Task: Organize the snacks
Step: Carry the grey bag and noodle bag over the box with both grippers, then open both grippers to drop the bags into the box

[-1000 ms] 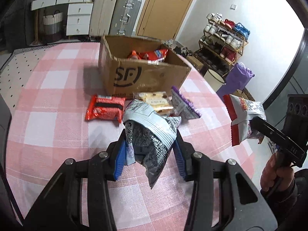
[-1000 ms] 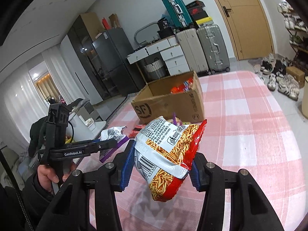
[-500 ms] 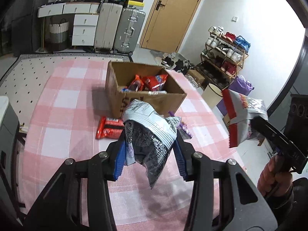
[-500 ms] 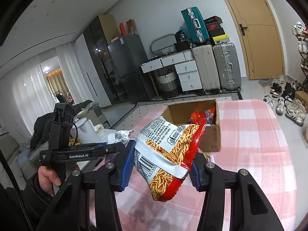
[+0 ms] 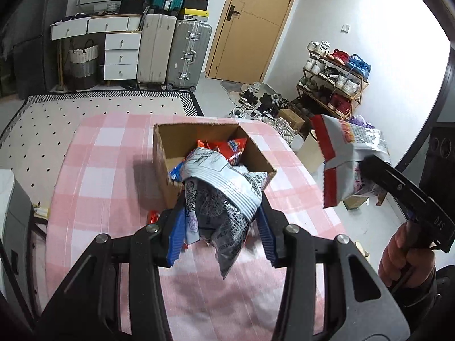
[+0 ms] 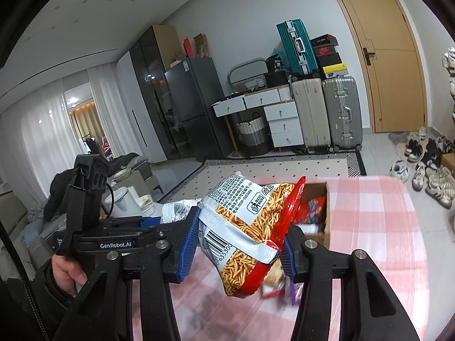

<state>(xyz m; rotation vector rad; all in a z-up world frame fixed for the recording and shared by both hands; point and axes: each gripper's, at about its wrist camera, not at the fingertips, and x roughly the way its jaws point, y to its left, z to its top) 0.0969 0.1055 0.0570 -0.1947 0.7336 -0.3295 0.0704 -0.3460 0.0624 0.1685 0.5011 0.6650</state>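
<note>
My left gripper (image 5: 220,224) is shut on a grey-and-white snack bag (image 5: 224,199), held high above the pink checked table (image 5: 93,176). Beyond it stands the open cardboard box (image 5: 167,153) with red packets inside. My right gripper (image 6: 237,241) is shut on a red-and-white bag of snack sticks (image 6: 250,227). That same bag (image 5: 341,153) hangs at the right of the left wrist view. The box (image 6: 321,213) shows behind it in the right wrist view, with loose packets (image 6: 278,284) blurred on the cloth below. The left gripper (image 6: 170,216) with its grey bag appears at the left there.
Suitcases (image 5: 173,51) and white drawers (image 5: 122,54) stand against the far wall by a wooden door (image 5: 253,22). A shoe rack (image 5: 335,82) and loose shoes lie right of the table. A dotted rug (image 5: 57,119) covers the floor; a fridge (image 6: 196,108) stands at the left.
Both grippers have risen well above the table with their bags still held. The box now looks smaller and lower, its inside visible from above; the loose packets have slipped behind the fingers.
</note>
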